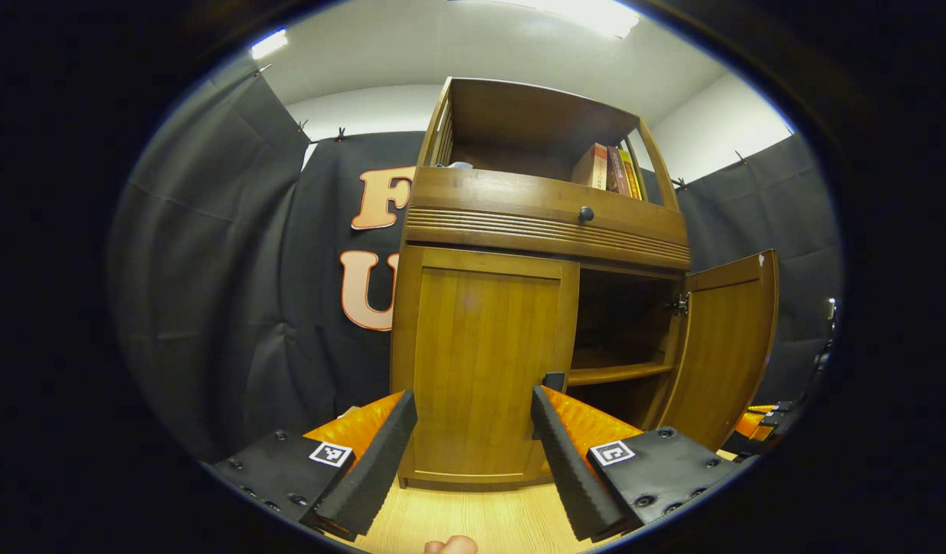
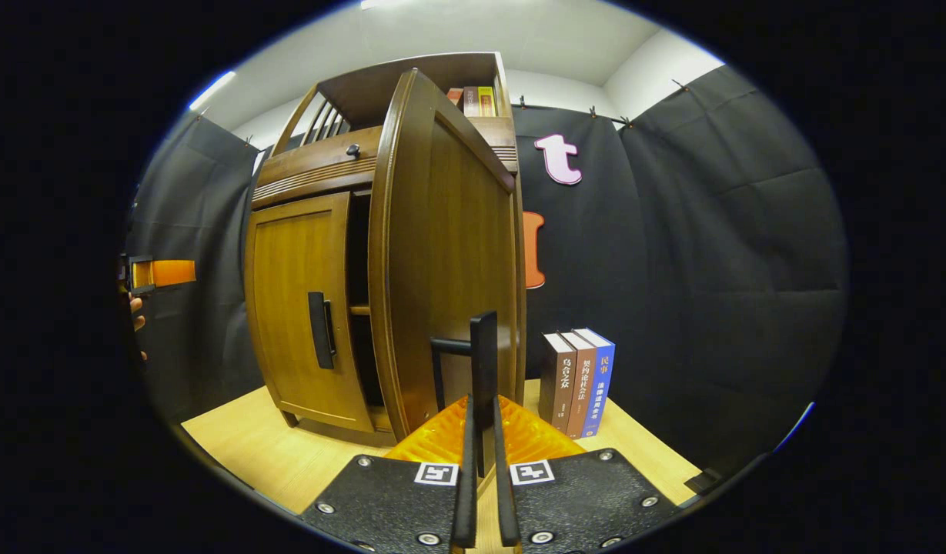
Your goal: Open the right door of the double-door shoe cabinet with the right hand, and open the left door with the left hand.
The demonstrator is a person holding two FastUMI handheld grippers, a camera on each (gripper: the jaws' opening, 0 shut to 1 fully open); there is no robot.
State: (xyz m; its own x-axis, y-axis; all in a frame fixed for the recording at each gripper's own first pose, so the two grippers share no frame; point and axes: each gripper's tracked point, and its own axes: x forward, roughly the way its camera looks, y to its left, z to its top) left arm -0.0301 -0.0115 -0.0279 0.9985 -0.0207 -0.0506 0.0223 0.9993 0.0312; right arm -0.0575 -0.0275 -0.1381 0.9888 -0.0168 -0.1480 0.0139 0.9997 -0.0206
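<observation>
In the left gripper view, the shoe cabinet (image 1: 534, 308) stands on a pale wooden floor (image 1: 488, 519) against the black cloth wall. Its left door (image 1: 484, 369) is closed, flush with the cabinet front. The left gripper (image 1: 473, 462) hangs released in front of that door, its two fingers spread wide to either side of the panel and touching nothing. The dark door handle (image 1: 553, 381) peeks out just above the tip of the finger nearer the cabinet's middle. The right door (image 1: 723, 354) stands swung open on its hinge, baring an inner shelf (image 1: 619, 372). Above the doors sits a drawer with a small round knob (image 1: 586, 214), and books (image 1: 607, 169) lean in the open top compartment.

In the right gripper view, the right gripper (image 2: 484, 419) is clenched on the right door's handle (image 2: 484, 369), both fingers pressed against the upright bar. The right door (image 2: 442, 261) stands edge-on, swung well out from the cabinet. Behind it the left door (image 2: 303, 308) is closed, its own handle (image 2: 319, 329) untouched. Three standing books (image 2: 576, 381) rest on the floor just beside the cabinet. Far beyond the cabinet's left door, the left gripper (image 2: 161, 273) shows, with a hand (image 2: 136, 308) beneath it.
</observation>
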